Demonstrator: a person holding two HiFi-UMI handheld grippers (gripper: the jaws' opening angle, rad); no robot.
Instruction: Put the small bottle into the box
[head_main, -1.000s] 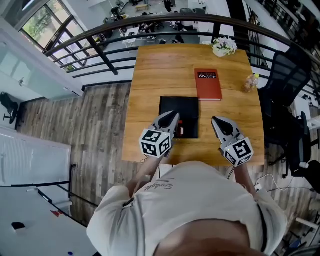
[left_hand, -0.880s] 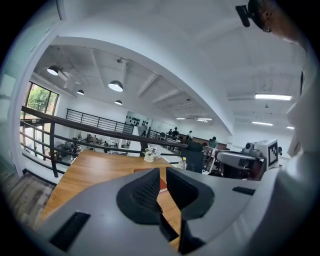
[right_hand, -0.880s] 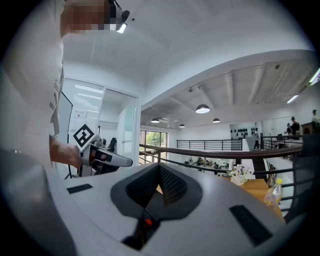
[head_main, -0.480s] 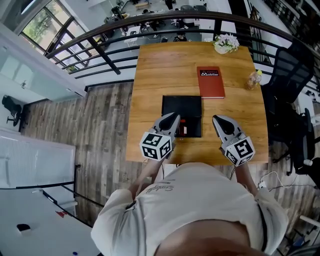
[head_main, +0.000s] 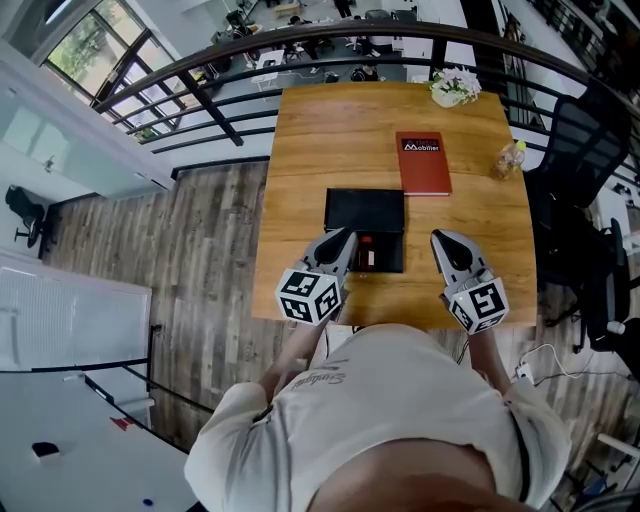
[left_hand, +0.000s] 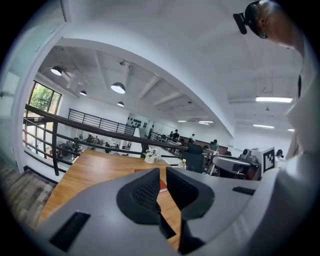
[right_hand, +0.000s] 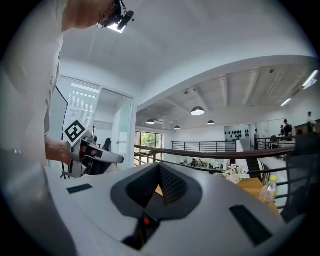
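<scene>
Left gripper (head_main: 345, 236) and right gripper (head_main: 440, 238) flank the box (head_main: 365, 205), jaws pressed together, empty — inside lies perhaps the small bottle (head_main: 366, 252).

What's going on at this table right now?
A person stands at the near edge of a wooden table with a gripper in each hand. The left gripper and right gripper hover on either side of the near end of a black box, fingers closed and empty. A small red-and-white item lies in the box, too small to identify. A bottle stands untouched near the table's right edge, beyond a red book.
</scene>
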